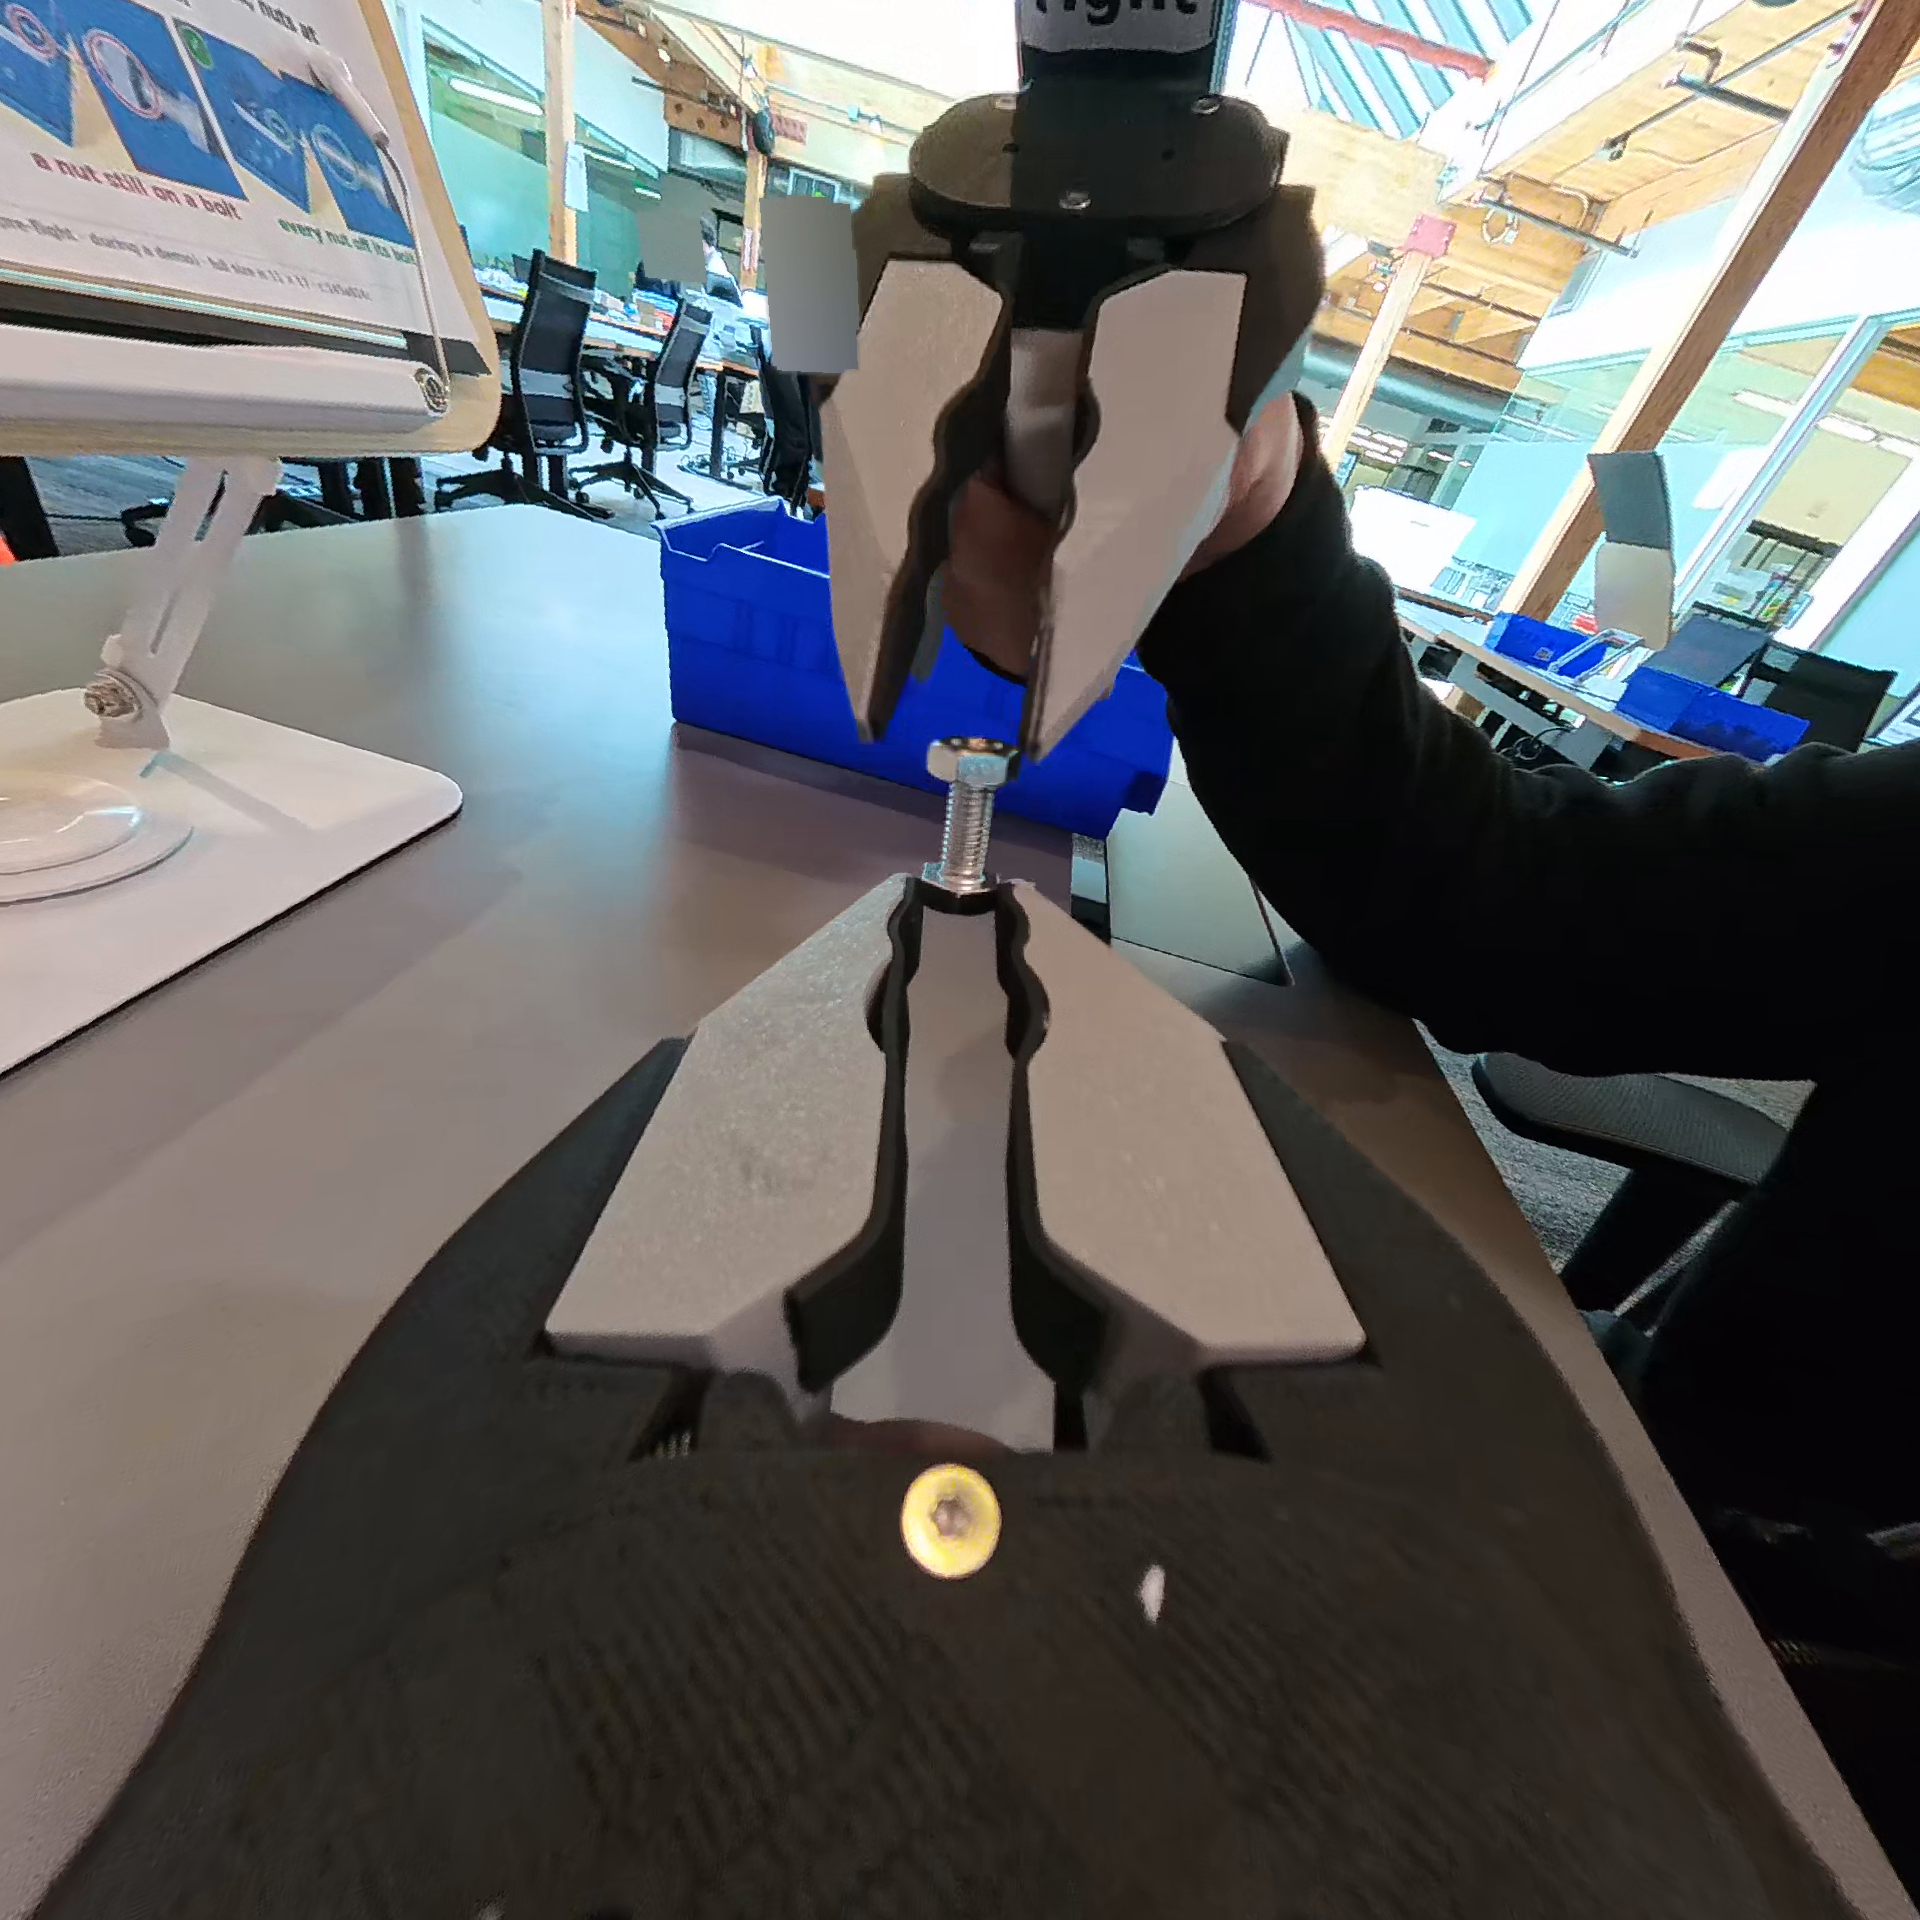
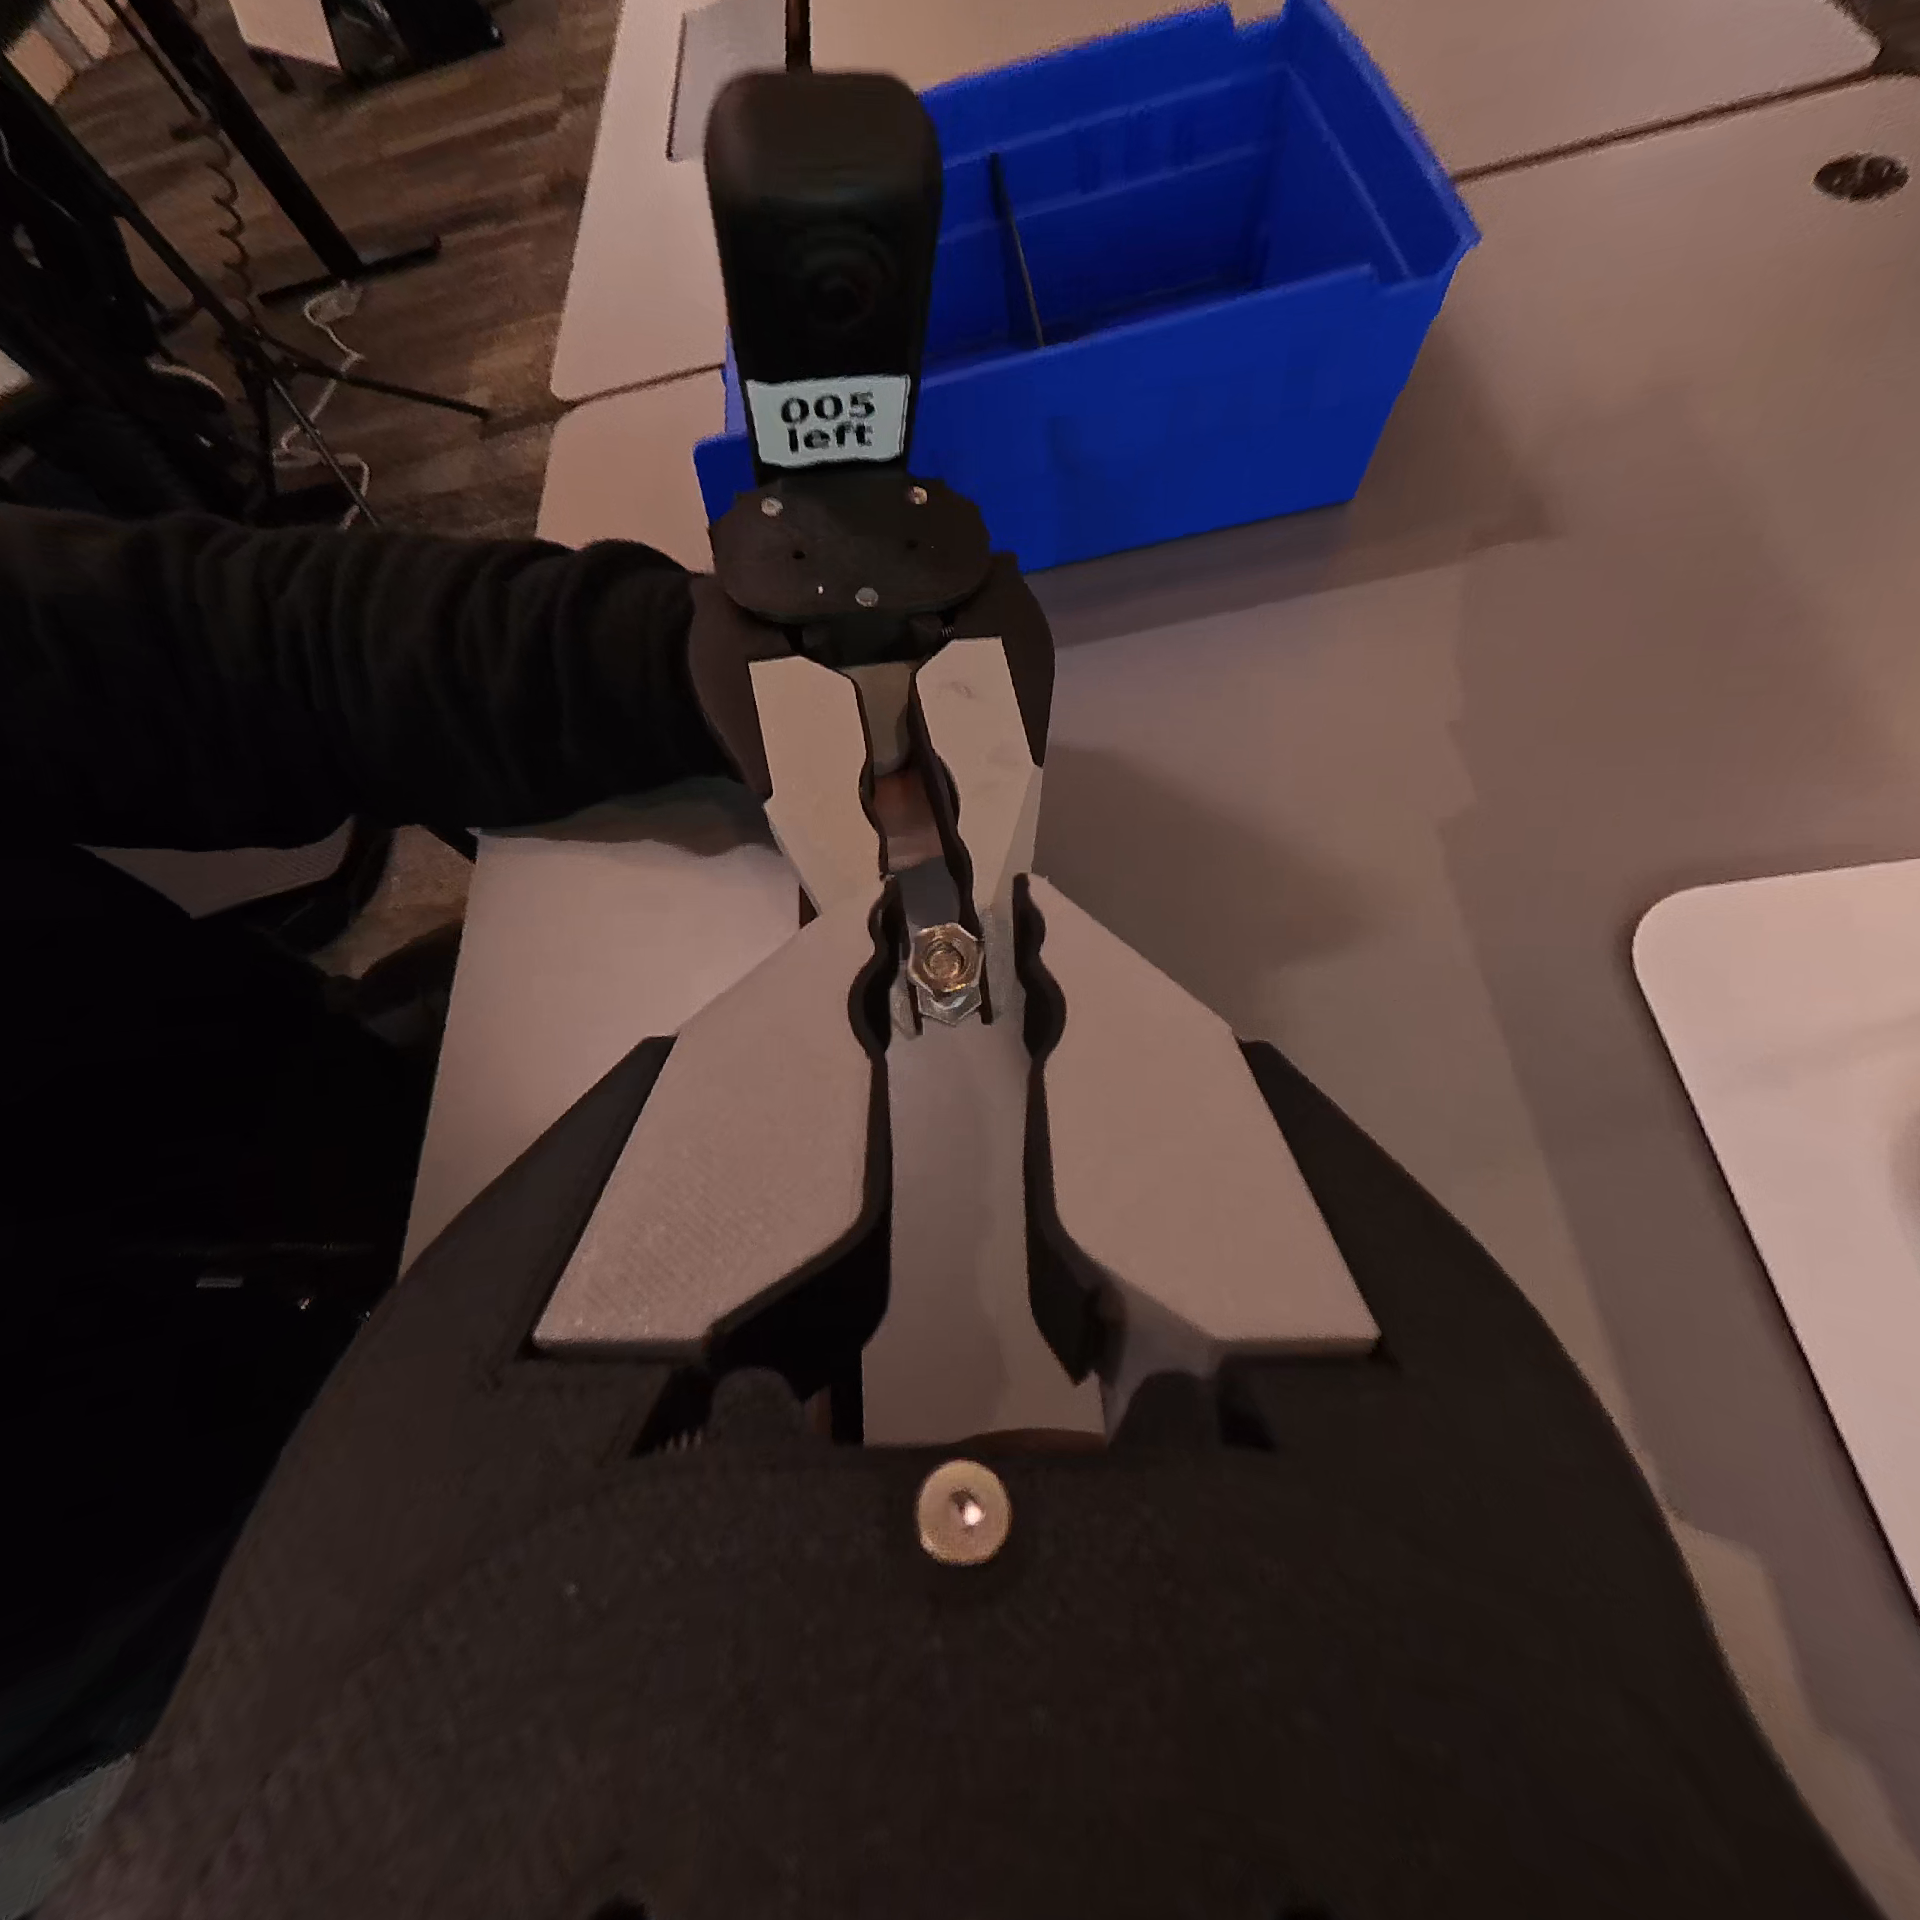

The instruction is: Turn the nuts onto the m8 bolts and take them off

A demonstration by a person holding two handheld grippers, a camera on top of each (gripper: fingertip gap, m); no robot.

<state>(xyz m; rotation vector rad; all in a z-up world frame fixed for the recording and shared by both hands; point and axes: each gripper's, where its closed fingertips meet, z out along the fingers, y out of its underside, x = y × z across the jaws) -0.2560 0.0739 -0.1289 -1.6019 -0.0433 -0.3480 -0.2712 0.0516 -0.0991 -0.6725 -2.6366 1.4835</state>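
A silver M8 bolt (image 1: 964, 821) stands upright in the air with its hex head (image 1: 971, 766) on top. My left gripper (image 1: 961, 891) is shut on the nut (image 1: 961, 878) at the bolt's lower threads. My right gripper (image 1: 954, 740) points down from above, open, with its tips on either side of the bolt head and just above it. The right wrist view looks down on the bolt head (image 2: 940, 961) and the nut (image 2: 948, 1006) between my right gripper's (image 2: 953, 899) spread fingers. I cannot tell if the fingers touch the head.
A blue bin (image 1: 748, 623) with dividers stands on the grey table (image 1: 468, 987) behind the grippers, also in the right wrist view (image 2: 1195, 416). A white stand (image 1: 208, 810) holding an instruction sheet is at the left. A person's black sleeve (image 1: 1455, 831) reaches in from the right. Left and right tips are no more than a few centimetres apart.
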